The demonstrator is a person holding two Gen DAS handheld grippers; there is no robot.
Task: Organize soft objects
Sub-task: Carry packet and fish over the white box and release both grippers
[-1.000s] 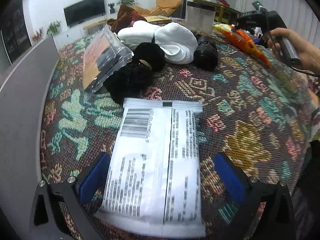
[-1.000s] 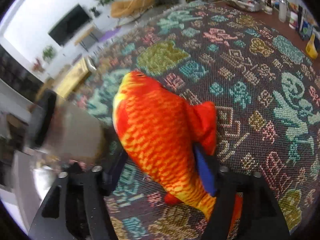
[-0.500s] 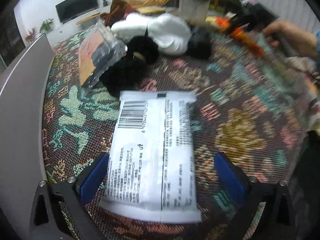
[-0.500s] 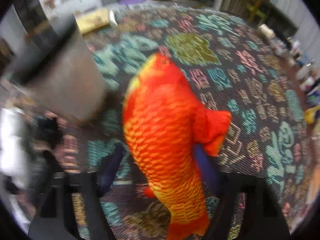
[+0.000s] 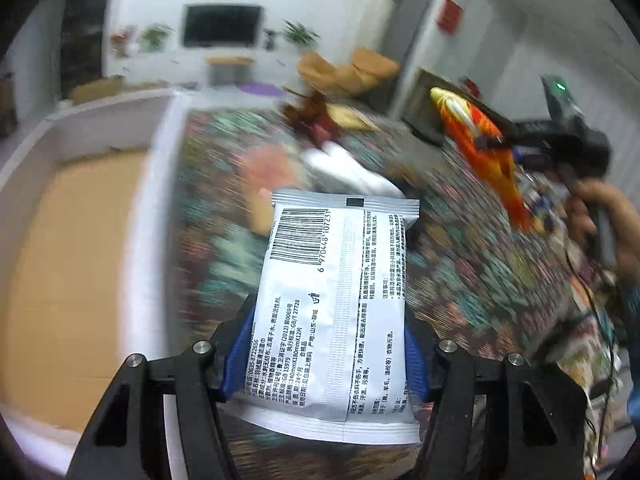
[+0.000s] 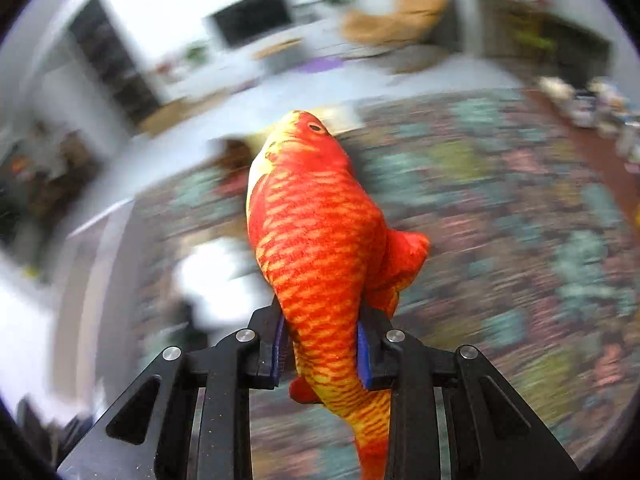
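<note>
My left gripper (image 5: 328, 354) is shut on a white wet-wipe packet (image 5: 340, 300) with a barcode and holds it above the patterned tablecloth. My right gripper (image 6: 322, 350) is shut on an orange plush fish (image 6: 320, 240), gripped near its tail and lifted off the table. The fish (image 5: 480, 148) and the right gripper (image 5: 560, 148) also show at the upper right of the left wrist view. A white soft bundle (image 5: 344, 168) lies blurred on the table behind the packet.
A white box with a cardboard-brown bottom (image 5: 76, 248) stands open at the table's left edge. The patterned tablecloth (image 6: 520, 240) spreads to the right. Small clutter (image 6: 592, 104) lines the far right edge. Both views are motion-blurred.
My left gripper closed on the packet and lifted it, swinging left toward the box. My right gripper lifted the fish higher and turned toward the left side.
</note>
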